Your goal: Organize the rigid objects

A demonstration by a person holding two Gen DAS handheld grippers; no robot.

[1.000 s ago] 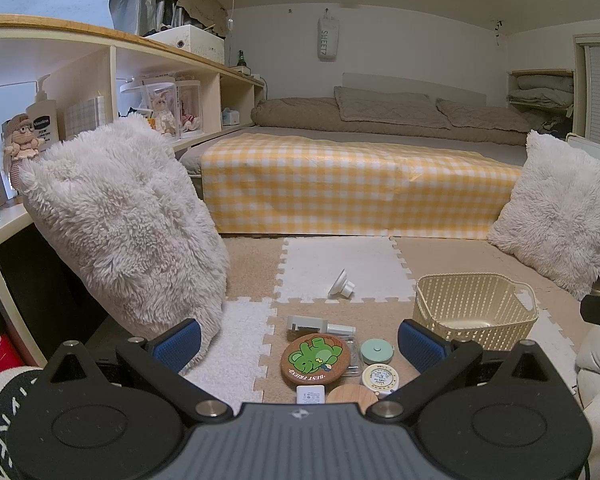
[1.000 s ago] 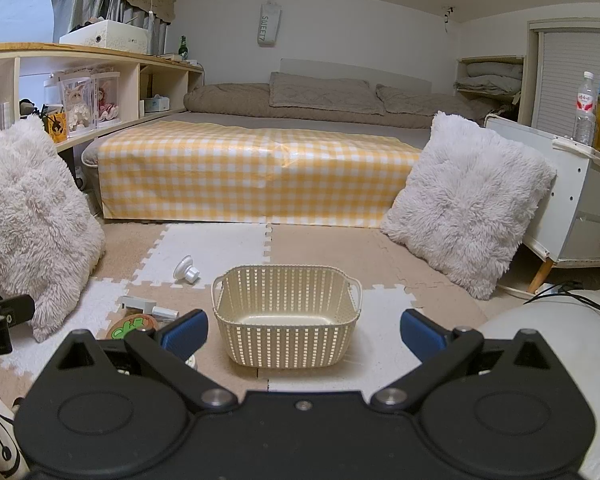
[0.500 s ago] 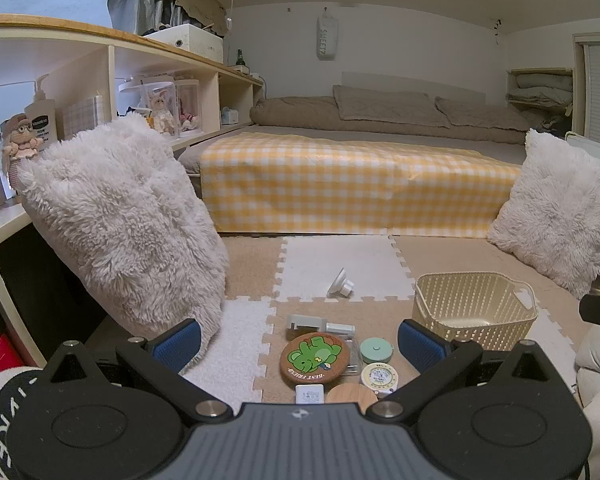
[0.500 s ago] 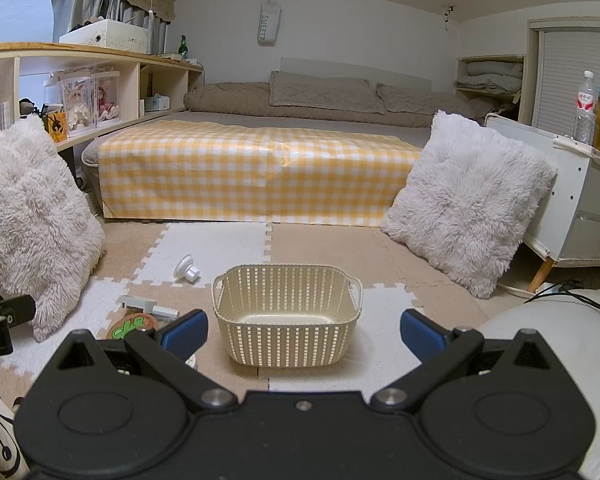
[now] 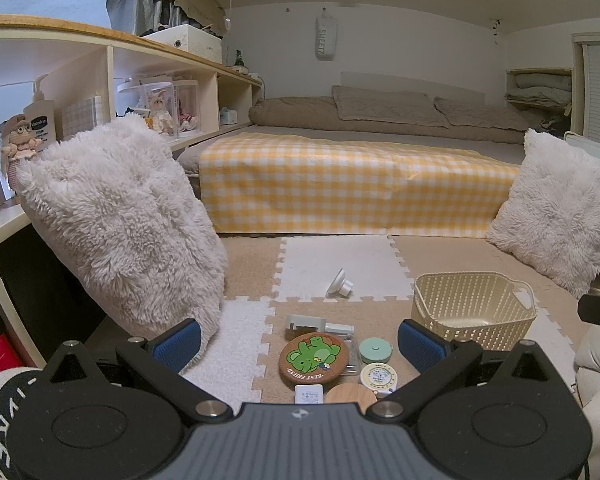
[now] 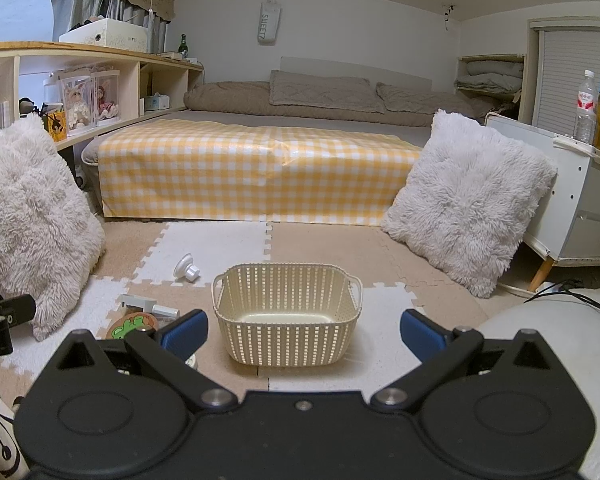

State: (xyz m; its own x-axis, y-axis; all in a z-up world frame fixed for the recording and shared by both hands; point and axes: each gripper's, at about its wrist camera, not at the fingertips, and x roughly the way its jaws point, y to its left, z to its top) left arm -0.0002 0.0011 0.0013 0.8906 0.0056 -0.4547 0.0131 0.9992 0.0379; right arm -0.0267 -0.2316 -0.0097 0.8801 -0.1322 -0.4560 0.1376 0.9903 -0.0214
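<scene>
**Hovering over the clutter, nothing picked yet**

Holding both tools low above the foam floor mat (image 5: 380, 312), fingers spread wide and empty on each. Nearest to the left gripper (image 5: 299, 343): a tight cluster lying directly ahead between its fingers, with a white charger block (image 5: 309, 393) and wooden disc (image 5: 350, 395) closest, then the round frog coaster (image 5: 315, 359), a yellow tape measure (image 5: 378, 376) and a mint round case (image 5: 375, 350), then a white clamp-like piece (image 5: 318, 325), long axis running left to right. Farther out, alone on a white tile, a small suction-cup knob (image 5: 340, 284), tipped on its side.

Facing the right gripper (image 6: 303, 328): the cream basket (image 6: 287, 316), upright, apparently empty, square ahead. From the cluster, basket off to the right and slightly beyond. Judging by reach: left hand clearly nearer the objects, right hand nearer the basket.
</scene>
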